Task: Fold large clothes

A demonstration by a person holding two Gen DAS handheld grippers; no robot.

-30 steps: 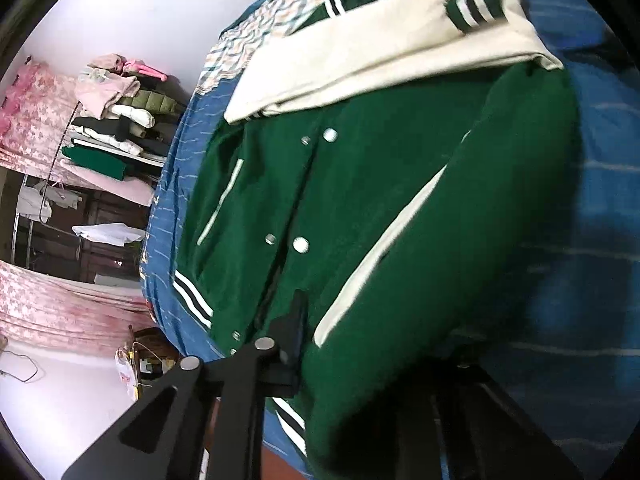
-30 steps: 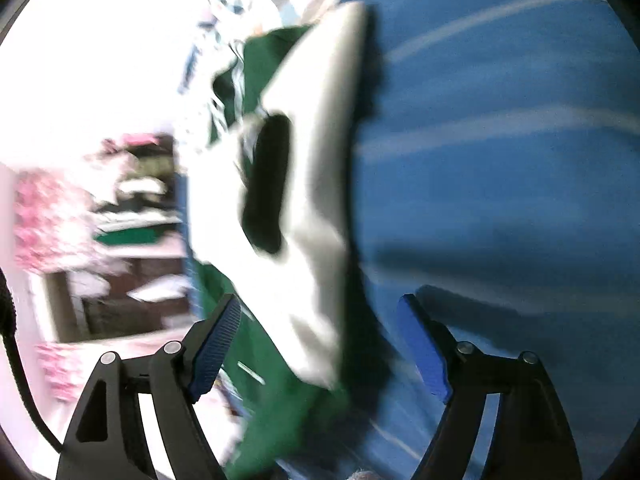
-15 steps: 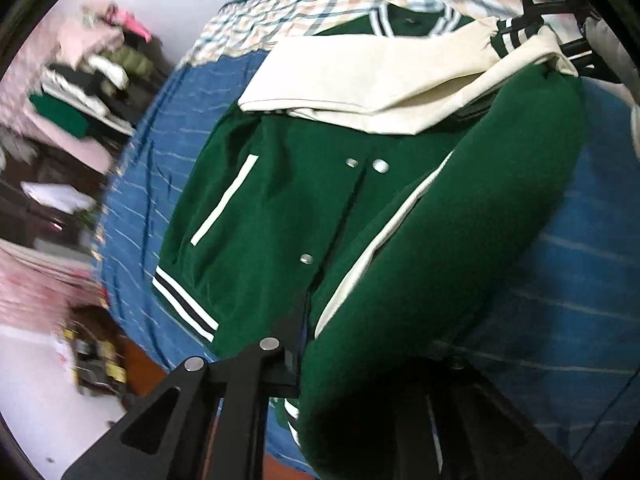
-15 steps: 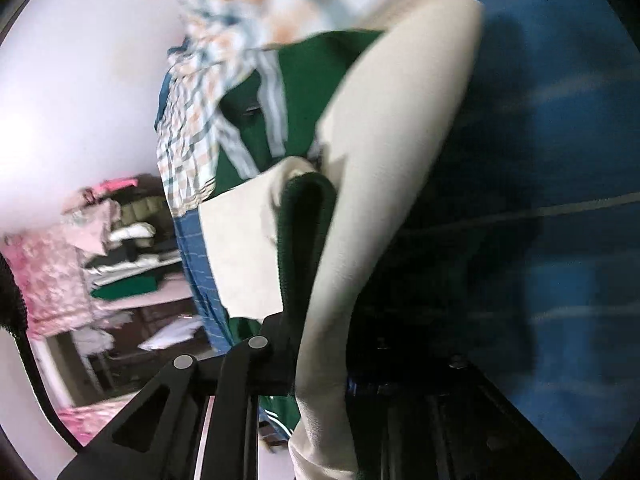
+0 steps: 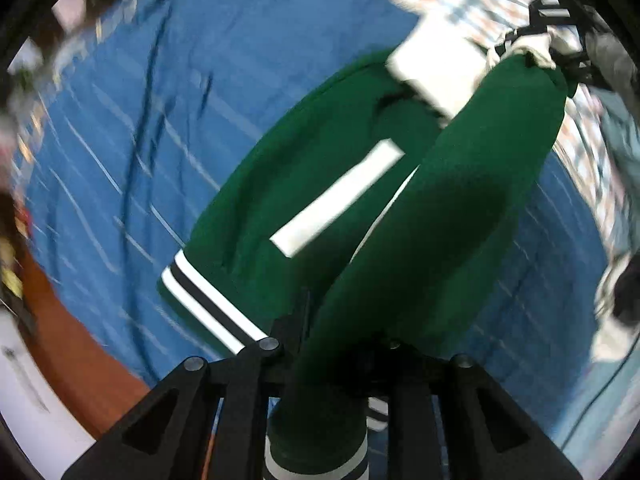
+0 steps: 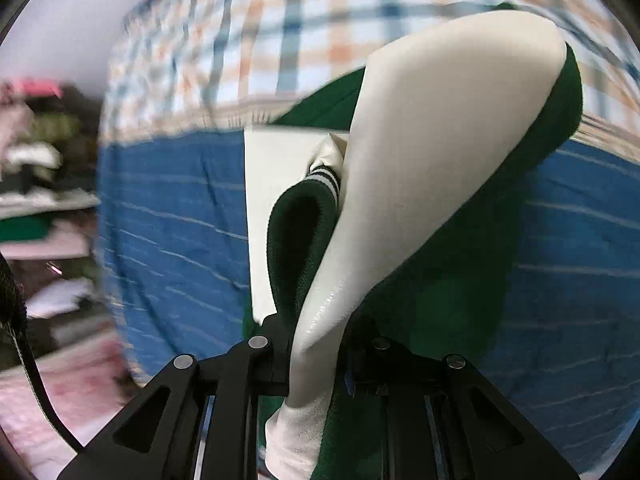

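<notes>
A green varsity jacket (image 5: 304,184) with cream sleeves and striped cuffs lies on the blue striped bedsheet (image 5: 120,140). One green fold rises from it into my left gripper (image 5: 332,344), whose jaws are opening slightly with the cloth still pinched between them. In the right wrist view my right gripper (image 6: 320,336) is shut on the cream sleeve (image 6: 420,160), with the green body (image 6: 460,280) draped beside it. A striped cuff (image 6: 324,180) shows behind the sleeve. Both views are blurred by motion.
A plaid blanket (image 6: 280,40) covers the head of the bed. The bed's brown wooden edge (image 5: 68,344) runs at the lower left. Shelves with stacked clothes (image 6: 32,168) and pink patterned cloth (image 6: 60,400) stand beyond the bed's left side.
The right gripper went from open around the cream sleeve to shut on it. Both grippers then swept across the bed, lifting the jacket's side over its buttoned front, which is now covered.
</notes>
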